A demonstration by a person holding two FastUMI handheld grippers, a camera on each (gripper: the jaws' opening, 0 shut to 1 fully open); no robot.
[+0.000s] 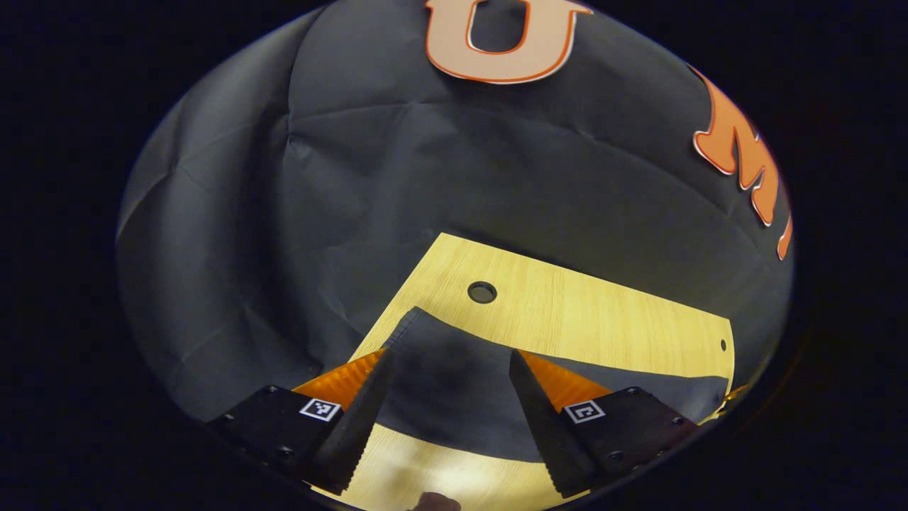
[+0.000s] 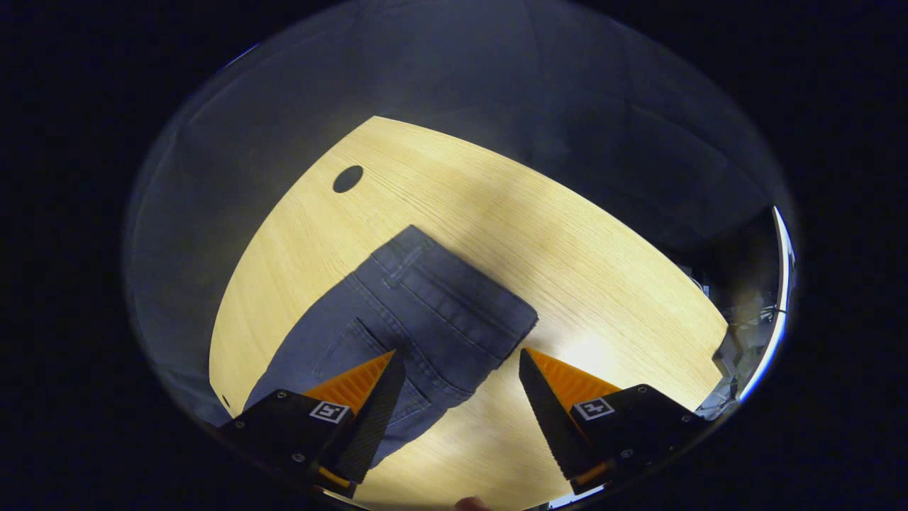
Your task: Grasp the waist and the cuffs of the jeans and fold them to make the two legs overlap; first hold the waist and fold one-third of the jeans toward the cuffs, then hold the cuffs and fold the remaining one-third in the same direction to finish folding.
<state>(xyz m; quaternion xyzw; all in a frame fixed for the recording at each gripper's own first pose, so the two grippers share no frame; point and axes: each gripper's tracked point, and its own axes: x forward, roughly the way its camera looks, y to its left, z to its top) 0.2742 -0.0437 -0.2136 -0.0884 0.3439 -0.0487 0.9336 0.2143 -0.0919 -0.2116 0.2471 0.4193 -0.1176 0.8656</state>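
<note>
We see the jeans (image 2: 433,305) lying flat on the wooden bench (image 2: 567,241), legs together, the waist end pointing toward the far side where a round hole (image 2: 347,179) is cut in the top. In the right gripper view, the right gripper (image 2: 461,369) hangs above the waist with its jaws wide apart, holding nothing. In the left gripper view, the left gripper (image 1: 450,365) hovers over the cuff end of the jeans (image 1: 447,383), jaws equally spread and gripping nothing.
</note>
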